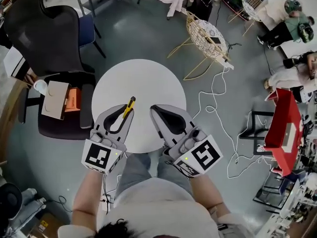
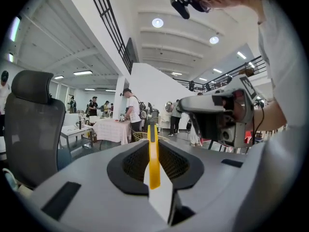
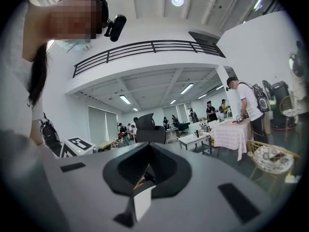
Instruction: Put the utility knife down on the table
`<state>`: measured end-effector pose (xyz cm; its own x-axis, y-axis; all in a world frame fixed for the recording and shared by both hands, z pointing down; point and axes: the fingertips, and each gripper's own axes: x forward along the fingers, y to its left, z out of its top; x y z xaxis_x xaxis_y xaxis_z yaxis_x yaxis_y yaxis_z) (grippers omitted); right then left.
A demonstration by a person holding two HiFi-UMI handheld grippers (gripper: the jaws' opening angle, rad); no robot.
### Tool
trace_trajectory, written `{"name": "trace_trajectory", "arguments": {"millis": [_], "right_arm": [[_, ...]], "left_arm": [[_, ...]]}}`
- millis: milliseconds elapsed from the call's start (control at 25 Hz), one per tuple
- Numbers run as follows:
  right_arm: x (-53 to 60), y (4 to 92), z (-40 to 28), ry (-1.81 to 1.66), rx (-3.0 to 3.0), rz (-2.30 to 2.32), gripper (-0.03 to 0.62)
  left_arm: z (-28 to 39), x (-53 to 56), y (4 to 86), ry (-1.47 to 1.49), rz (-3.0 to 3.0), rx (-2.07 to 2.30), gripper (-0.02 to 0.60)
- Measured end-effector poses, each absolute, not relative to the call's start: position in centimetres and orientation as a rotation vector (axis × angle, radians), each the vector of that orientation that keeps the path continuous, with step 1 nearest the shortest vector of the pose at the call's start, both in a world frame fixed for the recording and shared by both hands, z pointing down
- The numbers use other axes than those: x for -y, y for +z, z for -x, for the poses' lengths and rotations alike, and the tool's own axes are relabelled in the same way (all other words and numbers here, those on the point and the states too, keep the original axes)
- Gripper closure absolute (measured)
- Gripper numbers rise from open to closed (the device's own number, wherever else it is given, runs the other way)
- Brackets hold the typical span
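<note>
1. The left claw [image 1: 126,115] is closed on the utility knife [image 1: 129,106], with its jaws pressed against the knife's two flat sides. In the left gripper view the knife stands on edge between them.
2. The right claw [image 1: 158,111] has its jaws drawn together and holds nothing. It hovers just to the right of the left claw.
3. The knife is probably light and stiff. Its smooth plastic shell could slip under a loose pinch, so gripping mid-body across the flat faces, as now, looks the safest hold. The blade end should be treated as sharp.
4. The knife is a slim yellow bar with a dark piece at its far tip. No bare blade can be made out.
5. The knife pokes out past the left claw's tips, pointing far and slightly right over the near part of the round white desk [image 1: 148,78]. Whether it touches the top cannot be told.
6. A black office chair [image 1: 47,31] stands well to the left of the desk.
</note>
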<state>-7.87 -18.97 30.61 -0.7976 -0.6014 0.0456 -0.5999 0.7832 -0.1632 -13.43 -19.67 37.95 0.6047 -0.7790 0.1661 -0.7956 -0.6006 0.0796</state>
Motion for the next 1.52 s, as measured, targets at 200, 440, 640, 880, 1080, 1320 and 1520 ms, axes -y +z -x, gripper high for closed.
{"name": "trace_trajectory", "arguments": {"millis": [200, 440, 640, 880, 1080, 1320, 1520], "right_arm": [[20.1, 32.7, 7.3, -0.342, -2.951, 1.079, 0.588], [20.6, 35.1, 6.1, -0.413, -2.948, 1.160, 0.586], [20.5, 36.6, 4.4, -0.467, -2.943, 1.222, 0.586], [20.2, 37.9, 3.0, -0.507, -2.939, 1.268, 0.588], [20.3, 38.3, 2.4, -0.519, -2.940, 1.286, 0.588], [20.1, 38.8, 1.9, -0.538, -2.938, 1.298, 0.586], [19.9, 38.9, 1.8, -0.546, -2.941, 1.295, 0.586]], "left_arm": [[12.6, 21.5, 43.6, 0.316, -2.640, 1.241, 0.518], [11.2, 22.1, 50.5, 0.466, -2.557, 1.147, 0.518], [9.5, 21.5, 55.2, 0.573, -2.508, 1.088, 0.518], [8.6, 20.5, 59.5, 0.700, -2.442, 1.051, 0.518], [8.7, 20.4, 62.4, 0.825, -2.367, 1.062, 0.518], [8.9, 19.8, 64.9, 0.929, -2.297, 1.048, 0.517], [9.0, 19.5, 65.3, 0.962, -2.288, 1.037, 0.514]]}}
